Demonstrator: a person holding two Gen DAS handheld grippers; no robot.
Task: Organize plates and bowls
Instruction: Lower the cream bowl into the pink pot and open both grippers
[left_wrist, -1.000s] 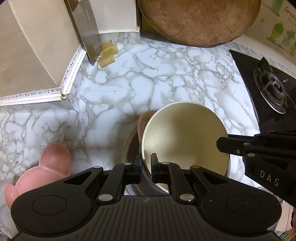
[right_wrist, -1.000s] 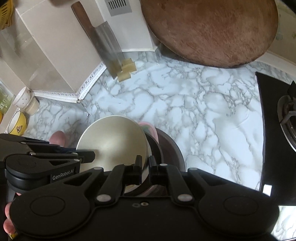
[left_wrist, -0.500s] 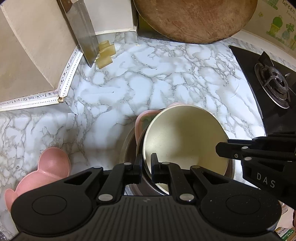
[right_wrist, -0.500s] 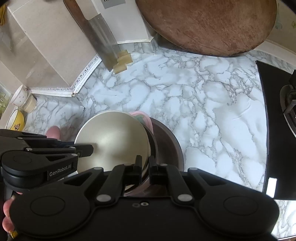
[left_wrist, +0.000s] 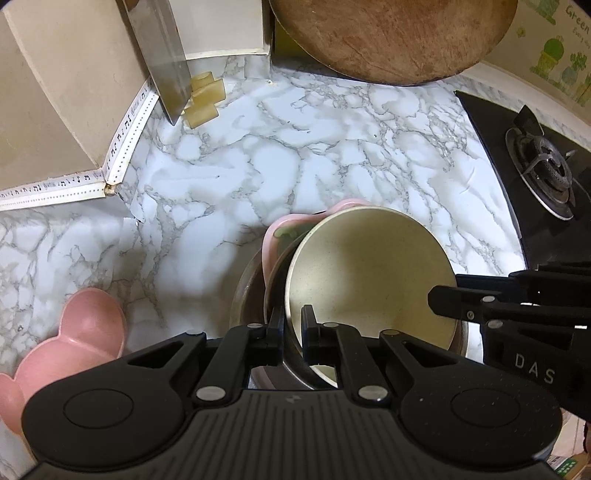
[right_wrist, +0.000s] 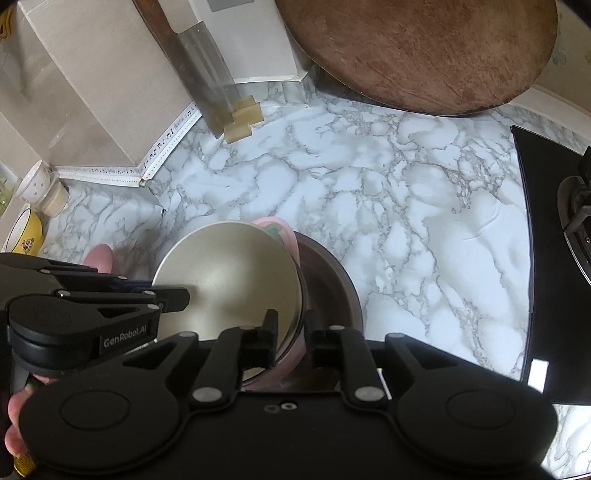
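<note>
A cream bowl (left_wrist: 369, 273) sits tilted on top of a stack with a pink dish (left_wrist: 280, 236) and a dark brown plate (left_wrist: 245, 295) beneath it, all on the marble counter (left_wrist: 295, 166). My left gripper (left_wrist: 293, 325) is shut on the near rim of the cream bowl. In the right wrist view the cream bowl (right_wrist: 229, 273) and the brown plate (right_wrist: 332, 273) lie under my right gripper (right_wrist: 293, 325). Its jaws are opening, with the bowl's rim between them and a gap at the pads. A pink bear-shaped bowl (left_wrist: 85, 339) lies at the left.
A cleaver (left_wrist: 162, 55) leans on the back wall beside yellow blocks (left_wrist: 205, 96). A round wooden board (left_wrist: 388, 37) stands at the back, a gas stove (left_wrist: 546, 173) at the right. A yellow bowl (right_wrist: 24, 236) and a white cup (right_wrist: 37, 184) sit far left.
The right gripper's jaws have parted from the bowl's rim. The left gripper stays shut on the rim, and both hands have barely moved.
</note>
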